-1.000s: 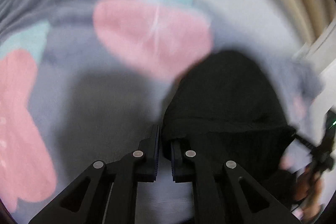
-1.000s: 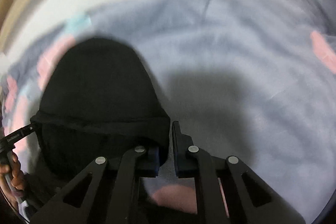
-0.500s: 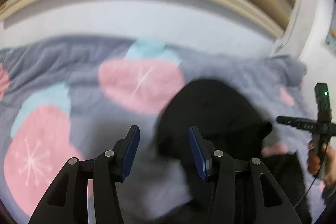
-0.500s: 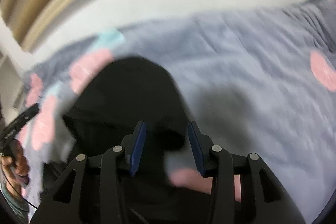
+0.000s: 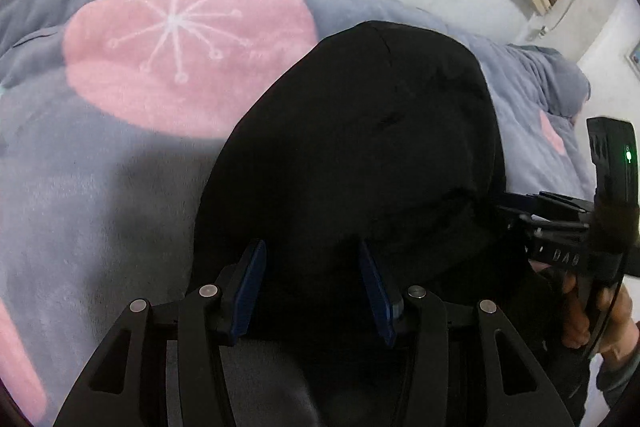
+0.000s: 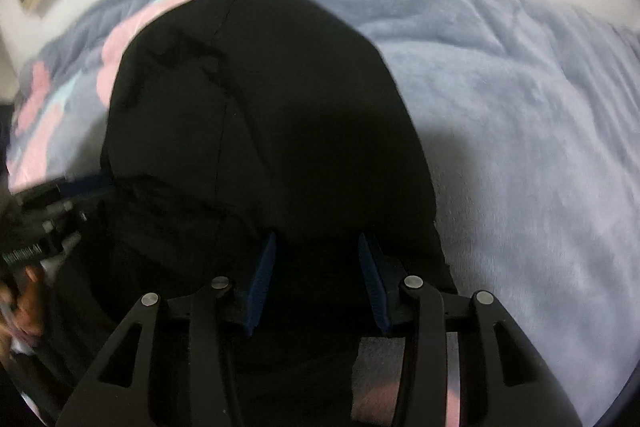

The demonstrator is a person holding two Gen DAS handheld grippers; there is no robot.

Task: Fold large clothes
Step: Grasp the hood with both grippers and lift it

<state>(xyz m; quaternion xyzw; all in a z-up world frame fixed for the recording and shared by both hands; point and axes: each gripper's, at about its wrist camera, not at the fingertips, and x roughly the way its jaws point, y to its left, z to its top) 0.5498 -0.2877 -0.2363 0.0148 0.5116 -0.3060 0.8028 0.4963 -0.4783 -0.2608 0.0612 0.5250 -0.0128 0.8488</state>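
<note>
Left wrist view: my left gripper [image 5: 310, 289] hangs with its blue pads apart over a black garment [image 5: 360, 155], nothing pinched between them. Both sets of jaws have just been opening, and the cloth lies loose beneath them. The garment rests rounded and hood-like on a grey fleece blanket [image 5: 88, 187] printed with a pink circle [image 5: 188, 63].

Right wrist view: my right gripper [image 6: 316, 281] is also spread, empty, above the same garment's near edge.

At the right edge of the left view, my right hand [image 5: 596, 311] grips its tool's handle.

My guess is that a fold has been laid down and the next grasp comes now. To do it well, I should pinch matching edge points with both tools, lift evenly and keep the cloth taut so no crease bunches underneath.
</note>
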